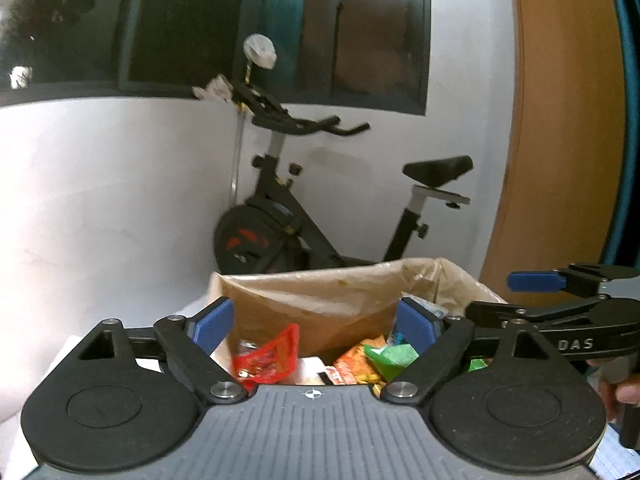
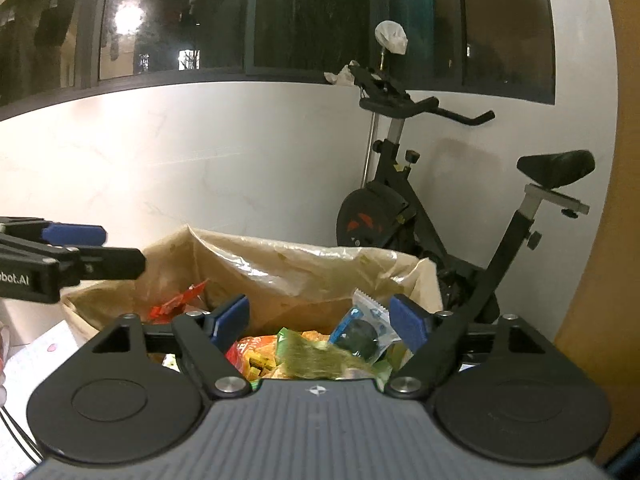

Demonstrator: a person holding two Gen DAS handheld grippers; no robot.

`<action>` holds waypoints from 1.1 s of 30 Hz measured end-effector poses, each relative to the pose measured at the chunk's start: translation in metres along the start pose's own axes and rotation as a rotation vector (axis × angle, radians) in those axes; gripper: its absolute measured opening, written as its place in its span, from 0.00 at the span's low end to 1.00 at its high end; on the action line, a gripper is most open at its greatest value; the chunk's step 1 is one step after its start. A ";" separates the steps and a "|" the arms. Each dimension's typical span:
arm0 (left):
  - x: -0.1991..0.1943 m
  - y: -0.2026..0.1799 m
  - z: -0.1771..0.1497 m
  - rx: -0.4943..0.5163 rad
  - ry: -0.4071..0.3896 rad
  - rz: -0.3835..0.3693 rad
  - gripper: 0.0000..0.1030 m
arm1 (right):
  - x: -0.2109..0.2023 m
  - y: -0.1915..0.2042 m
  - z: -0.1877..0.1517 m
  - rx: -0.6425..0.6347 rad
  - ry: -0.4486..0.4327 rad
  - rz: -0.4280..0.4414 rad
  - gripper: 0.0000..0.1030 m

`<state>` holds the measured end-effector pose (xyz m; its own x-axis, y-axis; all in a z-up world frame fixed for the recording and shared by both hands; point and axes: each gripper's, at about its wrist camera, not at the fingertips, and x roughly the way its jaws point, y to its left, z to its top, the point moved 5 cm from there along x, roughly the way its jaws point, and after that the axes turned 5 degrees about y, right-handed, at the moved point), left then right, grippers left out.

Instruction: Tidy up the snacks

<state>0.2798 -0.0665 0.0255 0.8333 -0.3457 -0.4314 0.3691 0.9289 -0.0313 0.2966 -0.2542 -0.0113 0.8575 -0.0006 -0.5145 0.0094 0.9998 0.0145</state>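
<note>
A box lined with a tan plastic bag [image 1: 304, 296] [image 2: 280, 264] holds several snack packets. Among them are a red packet [image 1: 272, 356] [image 2: 176, 302], an orange one [image 1: 356, 368] [image 2: 252, 354] and a green one [image 1: 392, 356]. A blurred yellow-green packet [image 2: 312, 354] and a clear blue packet [image 2: 364, 332] lie at the right of the pile. My left gripper [image 1: 316, 328] [image 2: 108, 250] hovers open over the box's left part, with nothing between its blue pads. My right gripper [image 2: 320, 322] [image 1: 520, 296] stands open over the right part, the packets below its fingers.
A black exercise bike [image 1: 320, 216] [image 2: 440, 216] stands behind the box against a white wall under a dark window. A wooden panel [image 1: 560, 120] rises at the right. A hand [image 1: 624, 396] holds the right gripper's grip. White paper [image 2: 36, 364] lies left of the box.
</note>
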 end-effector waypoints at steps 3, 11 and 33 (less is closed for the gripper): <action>-0.017 -0.002 0.004 0.024 -0.024 0.010 0.94 | -0.016 0.005 0.004 -0.004 -0.013 -0.002 0.84; -0.060 -0.004 0.010 0.013 -0.072 0.080 0.95 | -0.063 0.026 0.011 0.003 -0.055 -0.012 0.95; -0.145 -0.001 0.026 -0.105 -0.095 0.152 0.95 | -0.183 0.058 0.021 0.159 -0.154 -0.032 0.99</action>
<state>0.1694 -0.0210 0.1110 0.9132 -0.2067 -0.3512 0.1953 0.9784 -0.0681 0.1513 -0.1968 0.1016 0.9237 -0.0469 -0.3802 0.1085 0.9839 0.1421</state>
